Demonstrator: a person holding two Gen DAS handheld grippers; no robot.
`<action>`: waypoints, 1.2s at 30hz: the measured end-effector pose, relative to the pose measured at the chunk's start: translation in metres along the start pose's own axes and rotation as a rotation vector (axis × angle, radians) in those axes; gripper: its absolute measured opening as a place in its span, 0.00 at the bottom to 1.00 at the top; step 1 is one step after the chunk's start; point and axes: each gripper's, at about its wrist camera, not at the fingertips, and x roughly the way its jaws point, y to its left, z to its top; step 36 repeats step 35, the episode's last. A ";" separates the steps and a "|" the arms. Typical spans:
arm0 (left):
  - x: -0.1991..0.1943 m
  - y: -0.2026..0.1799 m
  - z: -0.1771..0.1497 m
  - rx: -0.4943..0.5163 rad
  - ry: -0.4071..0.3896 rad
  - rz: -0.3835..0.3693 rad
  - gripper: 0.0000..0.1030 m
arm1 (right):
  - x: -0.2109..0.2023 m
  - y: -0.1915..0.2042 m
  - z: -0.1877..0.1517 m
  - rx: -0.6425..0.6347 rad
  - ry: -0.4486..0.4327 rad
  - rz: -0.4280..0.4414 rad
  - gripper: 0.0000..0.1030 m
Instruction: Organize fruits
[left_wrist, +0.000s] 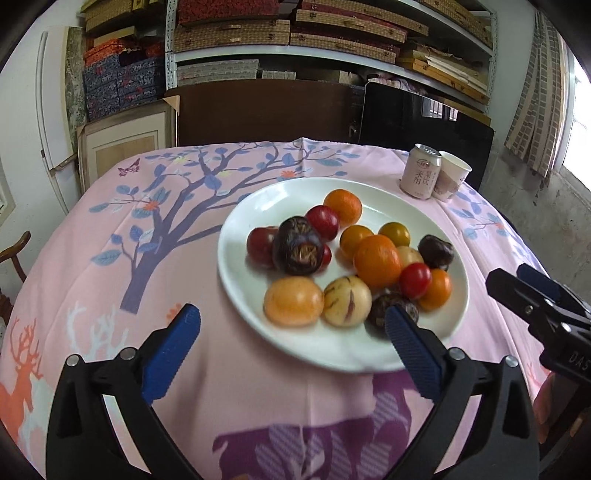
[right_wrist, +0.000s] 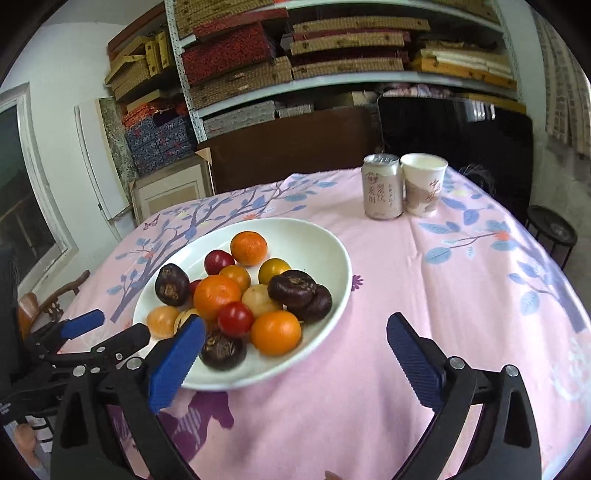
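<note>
Now the fruits (left_wrist: 347, 258) lie heaped on a white plate (left_wrist: 258, 332) on the counter (left_wrist: 110, 266), which wears a pink cloth printed with a tree and deer. Oranges, red and yellow tomatoes, dark brown fruits and pale striped ones touch one another in the pile.

Left hand-held gripper (left_wrist: 291, 343) hovers at the plate's near rim, blue pads spread wide, nothing between them but plate and cloth. Right hand-held gripper (right_wrist: 295, 350) is also spread wide and empty, its left pad over the plate's near edge, its right pad over bare cloth.

A can (right_wrist: 382, 186) and a paper cup (right_wrist: 423, 182) stand touching at the far side, well apart from the plate.
</note>
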 end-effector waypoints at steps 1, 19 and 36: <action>-0.006 0.000 -0.003 0.000 -0.011 0.008 0.95 | -0.007 0.003 -0.004 -0.017 -0.023 -0.022 0.97; -0.061 -0.020 -0.021 0.040 -0.085 0.084 0.96 | -0.058 0.018 -0.031 -0.117 -0.128 0.031 0.97; -0.068 -0.024 -0.023 0.056 -0.115 0.093 0.96 | -0.056 0.019 -0.030 -0.120 -0.112 0.018 0.97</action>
